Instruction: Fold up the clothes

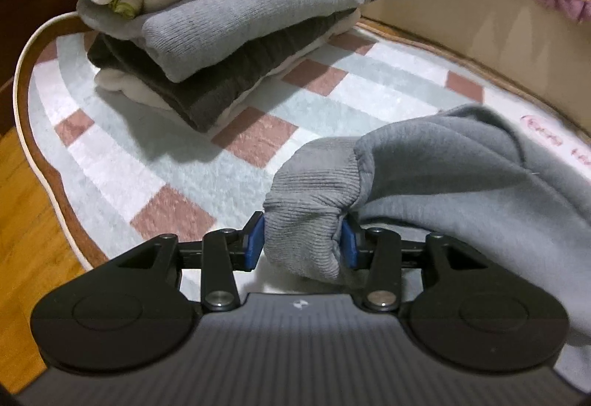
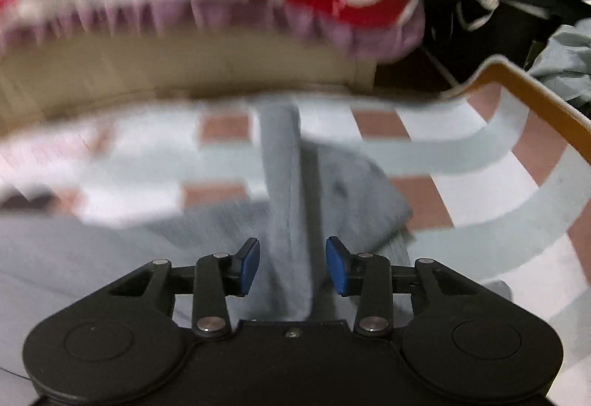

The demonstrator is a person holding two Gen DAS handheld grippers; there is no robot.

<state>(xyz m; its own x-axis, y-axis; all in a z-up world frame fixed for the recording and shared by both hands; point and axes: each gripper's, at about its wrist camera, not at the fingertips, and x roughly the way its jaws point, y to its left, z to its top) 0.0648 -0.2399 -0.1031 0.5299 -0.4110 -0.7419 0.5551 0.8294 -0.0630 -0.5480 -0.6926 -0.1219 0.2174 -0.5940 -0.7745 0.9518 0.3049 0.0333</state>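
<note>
Your left gripper (image 1: 303, 239) pinches the soft, floppy grey sweatshirt (image 1: 461, 184) by its ribbed cuff (image 1: 314, 191); your right gripper (image 2: 293, 265) gapes wide over a fold.

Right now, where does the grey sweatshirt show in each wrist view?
Left wrist: grey sweatshirt lower right, its ribbed cuff pinched in the left gripper.
Right wrist: centre bottom, a strip between the right gripper's open pads.
Shared landmark: checked rug.
</note>
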